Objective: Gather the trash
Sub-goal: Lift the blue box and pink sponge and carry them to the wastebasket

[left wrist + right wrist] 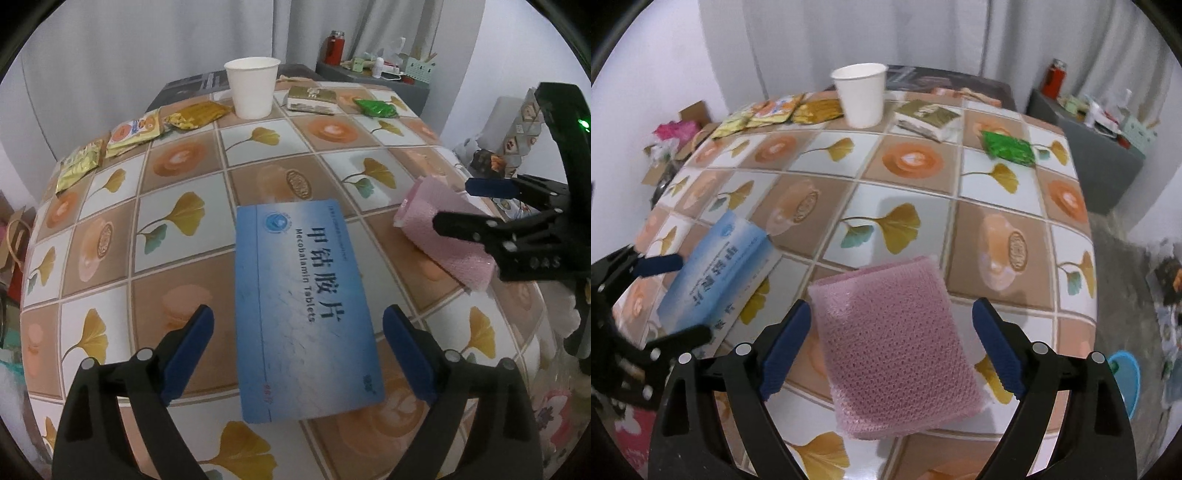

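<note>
Trash on the tabletop (pixel 184 266) near edge: blue tablet box (pixel 303 314) between wide-open left gripper (pixel 299 354) fingers, pink foam pad (pixel 897 350) between wide-open right gripper (pixel 892 350) fingers, neither gripped.

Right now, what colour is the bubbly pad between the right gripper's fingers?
Pink bubble-wrap pad, best seen in the right wrist view.

**Colours on your table**

You face a tablecloth (pixel 905 177) checked in tan and white, with yellow ginkgo leaves and orange cups. Near you lie a blue medicine box (pixel 306 314) and pink bubble wrap (pixel 897 347); farther off, a white paper cup (pixel 862 96) and a green wrapper (pixel 1008 147).
</note>
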The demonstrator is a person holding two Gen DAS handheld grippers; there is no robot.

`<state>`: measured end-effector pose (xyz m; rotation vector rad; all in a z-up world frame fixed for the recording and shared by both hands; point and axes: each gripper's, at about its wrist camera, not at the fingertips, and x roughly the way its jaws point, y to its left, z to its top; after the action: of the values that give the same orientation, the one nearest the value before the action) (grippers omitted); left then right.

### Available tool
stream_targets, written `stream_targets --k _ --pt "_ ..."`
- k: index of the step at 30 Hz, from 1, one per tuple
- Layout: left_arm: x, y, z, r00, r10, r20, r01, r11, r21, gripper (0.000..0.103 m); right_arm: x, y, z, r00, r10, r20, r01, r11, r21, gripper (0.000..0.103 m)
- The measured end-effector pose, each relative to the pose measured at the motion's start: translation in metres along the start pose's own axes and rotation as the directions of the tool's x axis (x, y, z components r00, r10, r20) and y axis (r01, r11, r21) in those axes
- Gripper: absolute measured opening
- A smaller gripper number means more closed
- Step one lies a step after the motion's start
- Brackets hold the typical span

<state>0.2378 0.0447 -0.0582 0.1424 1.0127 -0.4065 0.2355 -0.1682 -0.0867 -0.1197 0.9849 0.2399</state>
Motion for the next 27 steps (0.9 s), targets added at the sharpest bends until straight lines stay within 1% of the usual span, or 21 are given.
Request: stream_targets --k 2,4,5,6,8,9,11,13,15,20,24,26,27 --pt "0.005 0.000 0.001 1.000 0.001 -0.015 -0.001 1.000 -0.003 0.091 0.009 0.002 -0.001 1.000 -0.007 -0.027 0.006 0.999 -0.031 0.085" --pt "0.010 0.000 0.001 0.999 0.006 -0.038 -0.006 1.000 -0.010 0.091 0.015 0.001 -0.003 0.999 -0.014 -0.047 0.012 0.999 -0.034 0.085" --pt "0.011 0.000 0.001 0.999 0.003 -0.047 -0.004 1.000 -0.017 0.091 0.018 -0.001 -0.006 0.998 0.003 -0.060 -0.005 1.000 -0.024 0.085" --pt "0.012 0.000 0.001 0.999 -0.004 -0.052 0.003 1.000 -0.027 0.091 0.019 -0.003 -0.007 0.998 0.015 -0.065 -0.016 1.000 -0.016 0.082" --pt "0.012 0.001 0.000 0.999 -0.004 -0.049 0.002 0.999 -0.041 0.090 0.016 -0.007 -0.012 0.997 0.040 -0.061 -0.039 0.999 0.013 0.080" --pt "0.011 0.000 -0.001 0.999 -0.005 -0.041 0.003 0.999 -0.045 0.087 0.014 -0.008 -0.014 0.997 0.047 -0.059 -0.046 0.999 0.021 0.079" --pt "0.010 -0.002 -0.003 0.999 -0.005 -0.038 0.003 0.999 -0.050 0.076 0.008 -0.011 -0.021 0.997 0.060 -0.055 -0.058 0.997 0.044 0.078" --pt "0.008 -0.005 -0.005 0.999 -0.006 -0.041 0.004 0.999 -0.049 0.073 0.002 -0.016 -0.027 0.997 0.060 -0.054 -0.056 0.996 0.073 0.078" --pt "0.005 -0.011 -0.009 0.999 -0.010 -0.042 0.009 0.999 -0.040 0.073 -0.007 -0.022 -0.039 0.996 0.067 -0.052 -0.060 0.992 0.112 0.078" --pt "-0.015 -0.033 -0.032 0.996 -0.068 -0.050 0.067 0.998 -0.014 0.073 -0.035 -0.033 -0.077 0.996 0.077 -0.047 -0.066 0.978 0.200 0.078" --pt "-0.026 -0.047 -0.050 0.992 -0.111 -0.060 0.110 0.994 -0.010 0.074 -0.050 -0.034 -0.104 0.992 0.117 -0.047 -0.102 0.962 0.254 0.079" --pt "-0.026 -0.052 -0.054 0.991 -0.117 -0.064 0.116 0.993 -0.011 0.083 -0.054 -0.032 -0.111 0.992 0.119 -0.039 -0.105 0.960 0.260 0.080" --pt "-0.026 -0.054 -0.055 0.992 -0.110 -0.060 0.110 0.994 -0.010 0.083 -0.055 -0.031 -0.112 0.992 0.119 -0.035 -0.106 0.960 0.260 0.080"
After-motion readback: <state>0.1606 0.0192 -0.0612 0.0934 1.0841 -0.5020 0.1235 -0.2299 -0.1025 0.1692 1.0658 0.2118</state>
